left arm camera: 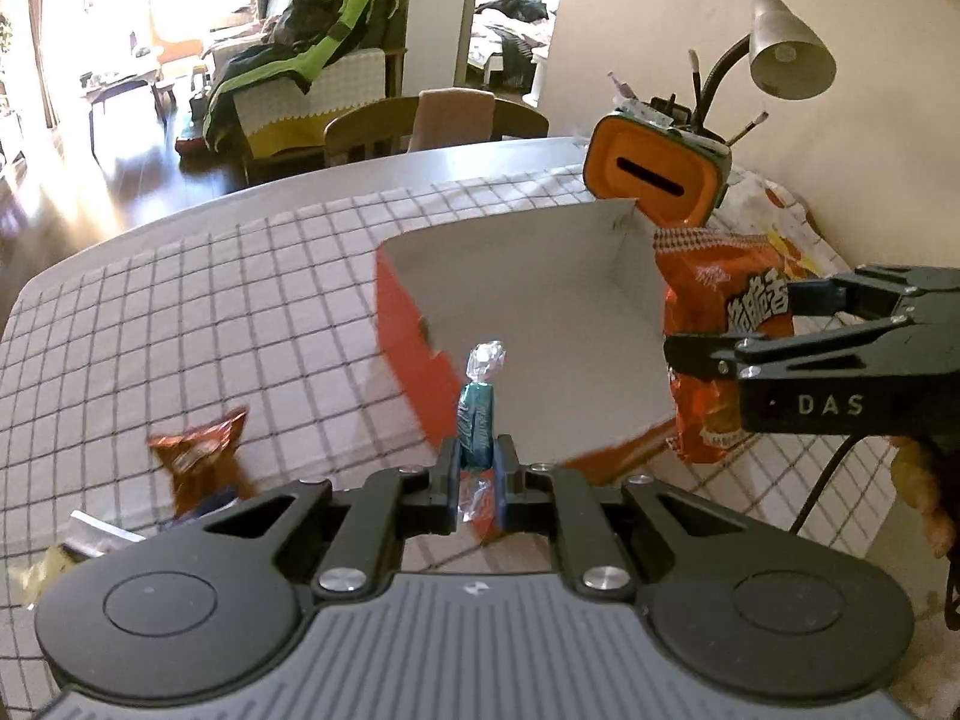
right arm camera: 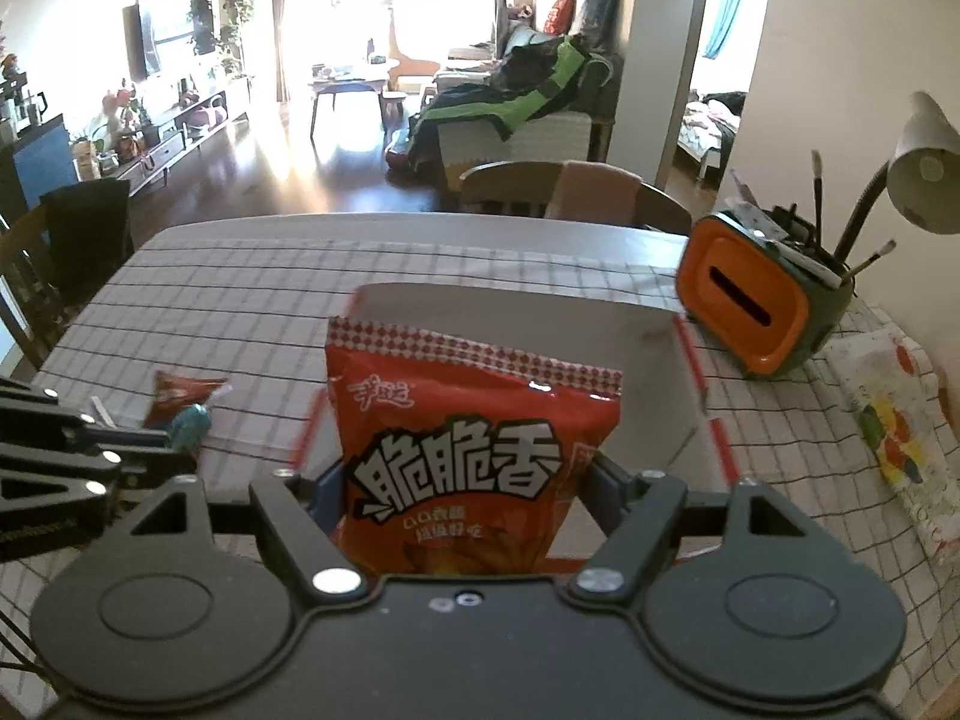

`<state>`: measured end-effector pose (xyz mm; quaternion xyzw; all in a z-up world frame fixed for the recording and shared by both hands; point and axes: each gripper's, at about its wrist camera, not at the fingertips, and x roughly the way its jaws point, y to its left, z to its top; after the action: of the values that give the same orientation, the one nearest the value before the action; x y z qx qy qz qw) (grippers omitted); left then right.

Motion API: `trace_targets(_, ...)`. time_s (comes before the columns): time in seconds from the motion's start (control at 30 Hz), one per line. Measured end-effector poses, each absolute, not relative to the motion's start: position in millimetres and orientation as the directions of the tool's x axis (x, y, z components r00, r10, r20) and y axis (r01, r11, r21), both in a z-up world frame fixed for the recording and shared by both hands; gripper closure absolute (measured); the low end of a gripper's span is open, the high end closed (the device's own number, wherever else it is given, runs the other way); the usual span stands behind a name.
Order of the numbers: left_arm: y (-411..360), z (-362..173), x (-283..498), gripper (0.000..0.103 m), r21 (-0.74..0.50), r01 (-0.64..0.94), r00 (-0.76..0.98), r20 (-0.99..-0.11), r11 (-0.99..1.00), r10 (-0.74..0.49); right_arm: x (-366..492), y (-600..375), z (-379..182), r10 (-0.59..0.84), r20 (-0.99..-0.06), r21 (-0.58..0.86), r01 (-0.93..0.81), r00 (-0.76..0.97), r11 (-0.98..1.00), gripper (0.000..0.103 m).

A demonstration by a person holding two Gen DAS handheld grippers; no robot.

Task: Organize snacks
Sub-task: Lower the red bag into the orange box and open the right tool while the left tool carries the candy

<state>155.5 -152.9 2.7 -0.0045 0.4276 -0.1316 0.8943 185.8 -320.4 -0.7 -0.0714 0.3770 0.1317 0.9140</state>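
Observation:
My left gripper point(left arm camera: 477, 468) is shut on a teal wrapped candy point(left arm camera: 476, 420), held upright above the table in front of the open orange box point(left arm camera: 540, 300). My right gripper point(right arm camera: 465, 480) is shut on a red snack bag point(right arm camera: 462, 456), held upright in front of the box point(right arm camera: 600, 324). From the left wrist view the right gripper point(left arm camera: 729, 324) and its bag point(left arm camera: 708, 312) are at the box's right side. From the right wrist view the left gripper point(right arm camera: 180, 450) and the candy point(right arm camera: 191, 425) are at the left.
A small red-brown snack packet point(left arm camera: 201, 456) lies on the checked tablecloth point(left arm camera: 180, 312) left of the box, also seen in the right wrist view point(right arm camera: 174, 393). An orange pen holder point(right arm camera: 756, 312) and desk lamp point(right arm camera: 924, 168) stand at the back right. A patterned bag point(right arm camera: 894, 438) lies at the right edge.

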Motion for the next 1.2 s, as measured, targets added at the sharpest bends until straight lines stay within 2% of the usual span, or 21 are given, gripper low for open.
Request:
trace_targets(0.33, -200, -14, 217, 0.093, -0.101, 0.172, 0.553, -0.813, 0.980, -0.181, 242, -368, -28, 0.165, -0.757, -0.061, -0.319, 0.632, 0.946, 0.027)
trace_targets(0.63, -218, -44, 258, 0.093, -0.068, 0.147, 0.487, -0.863, 0.987, -0.132, 279, -372, -58, 0.188, -0.819, -0.047, -0.391, 0.541, 0.919, 0.027)
trace_targets(1.03, -251, -87, 278, 0.092, 0.047, 0.198, 0.391, -0.920, 0.979, -0.035, 301, -358, -96, 0.167, -0.889, -0.053, -0.457, 0.427, 0.888, 0.027)
trace_targets(1.2, -258, -95, 280, 0.092, 0.054, 0.205, 0.359, -0.933, 0.977, -0.024, 303, -358, -106, 0.152, -0.906, -0.056, -0.470, 0.394, 0.881, 0.027)
